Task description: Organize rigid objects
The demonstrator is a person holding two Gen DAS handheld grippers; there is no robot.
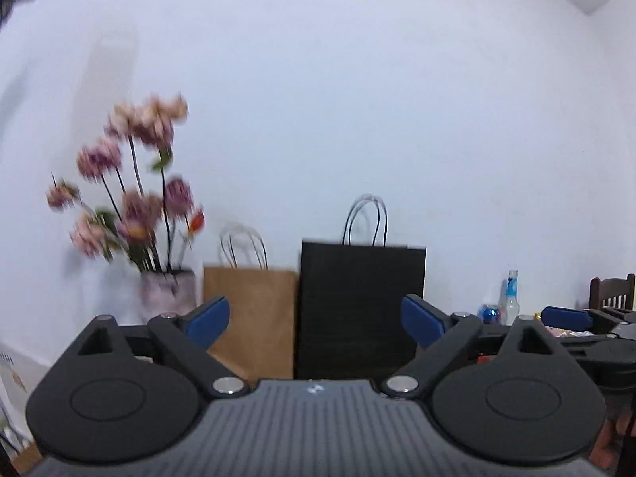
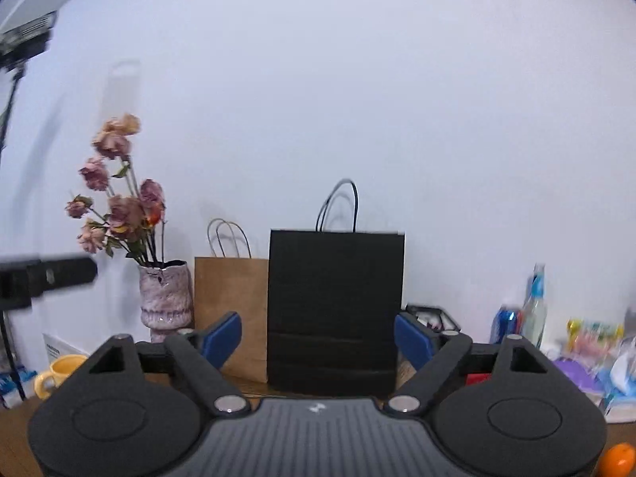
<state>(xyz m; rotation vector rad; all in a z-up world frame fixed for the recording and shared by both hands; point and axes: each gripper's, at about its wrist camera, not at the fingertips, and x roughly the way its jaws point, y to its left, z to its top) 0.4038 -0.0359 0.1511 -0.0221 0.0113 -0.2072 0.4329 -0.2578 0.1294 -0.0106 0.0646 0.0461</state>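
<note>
Black paper bag point(image 2: 336, 310) stood at the far wall, a brown bag point(image 2: 230, 310) touching its left side. Both tools, left tool point(image 1: 316, 320) and right tool point(image 2: 318, 338), gaped wide and empty, levelled toward it above the wooden counter point(image 2: 16, 437).

My left gripper point(image 1: 315, 320) and right gripper point(image 2: 317, 338) look alike: black linkage arms, blue pads, silver pivot screws. Each ribbed grey body carries a small white logo.
</note>
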